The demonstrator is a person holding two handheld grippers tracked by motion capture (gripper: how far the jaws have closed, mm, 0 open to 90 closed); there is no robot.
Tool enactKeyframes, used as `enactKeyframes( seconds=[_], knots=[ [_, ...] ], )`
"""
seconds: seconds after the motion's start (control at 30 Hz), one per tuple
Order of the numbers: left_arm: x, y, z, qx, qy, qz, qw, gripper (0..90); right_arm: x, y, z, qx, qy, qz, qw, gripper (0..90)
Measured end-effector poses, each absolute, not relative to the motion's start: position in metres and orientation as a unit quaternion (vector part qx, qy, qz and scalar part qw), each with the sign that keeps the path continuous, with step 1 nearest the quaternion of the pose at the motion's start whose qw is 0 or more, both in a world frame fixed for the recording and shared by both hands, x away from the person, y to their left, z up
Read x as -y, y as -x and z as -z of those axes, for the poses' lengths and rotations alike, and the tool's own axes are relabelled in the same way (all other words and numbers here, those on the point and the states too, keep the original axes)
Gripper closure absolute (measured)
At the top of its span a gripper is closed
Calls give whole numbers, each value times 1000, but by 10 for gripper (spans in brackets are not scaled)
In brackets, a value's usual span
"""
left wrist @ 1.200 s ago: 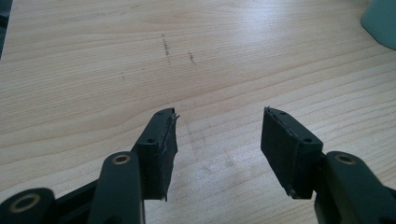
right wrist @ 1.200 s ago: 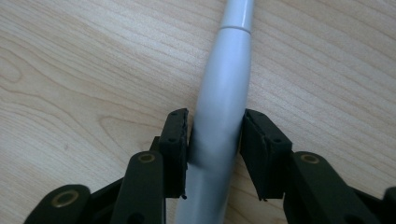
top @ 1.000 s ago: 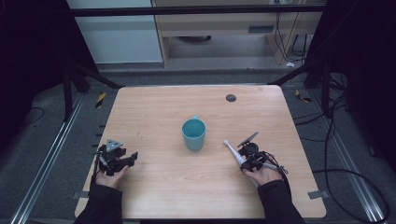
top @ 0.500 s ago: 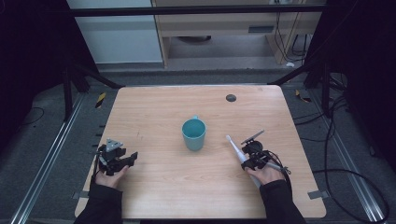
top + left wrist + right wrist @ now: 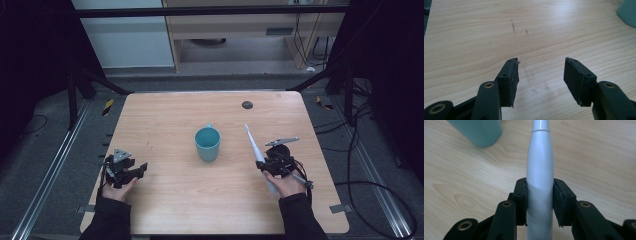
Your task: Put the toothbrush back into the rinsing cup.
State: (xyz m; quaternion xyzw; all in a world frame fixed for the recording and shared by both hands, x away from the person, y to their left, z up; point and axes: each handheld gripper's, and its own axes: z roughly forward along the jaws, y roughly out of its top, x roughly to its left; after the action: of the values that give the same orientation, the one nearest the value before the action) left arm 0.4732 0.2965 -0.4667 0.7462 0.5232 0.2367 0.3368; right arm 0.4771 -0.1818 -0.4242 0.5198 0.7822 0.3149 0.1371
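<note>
A teal mug (image 5: 207,143) stands upright near the middle of the wooden table (image 5: 175,115). To its right, my right gripper (image 5: 270,167) is shut on the thick handle of a white electric toothbrush (image 5: 254,145), whose thin neck points up and away over the table. In the right gripper view both jaws press the toothbrush (image 5: 540,182) handle, and the mug (image 5: 477,131) is at the upper left. My left gripper (image 5: 131,171) sits low at the table's left front, open and holding nothing. The left gripper view shows bare wood between its fingers (image 5: 510,75), with the mug's (image 5: 627,12) edge at the top right.
A small dark round disc (image 5: 247,104) lies near the table's far right edge. Cables (image 5: 370,190) trail on the floor to the right of the table. Metal rails (image 5: 55,165) run along the floor at the left.
My right gripper has tilted the toothbrush up, so its neck now points away across the table, beside the mug. The left gripper has stayed still.
</note>
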Motion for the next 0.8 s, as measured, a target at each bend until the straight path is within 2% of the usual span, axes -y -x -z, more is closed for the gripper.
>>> enactKeyframes(
  seconds=[0.67,0.8],
  knots=[
    [-296,-473,467,-524,-745,-237,337,448,172,-468,385,-701,-473,-478,235,664],
    [-297,-473,467,-525,-745,-237,338,448,166,-469,379,-689,-468,-499,241,664]
  ],
)
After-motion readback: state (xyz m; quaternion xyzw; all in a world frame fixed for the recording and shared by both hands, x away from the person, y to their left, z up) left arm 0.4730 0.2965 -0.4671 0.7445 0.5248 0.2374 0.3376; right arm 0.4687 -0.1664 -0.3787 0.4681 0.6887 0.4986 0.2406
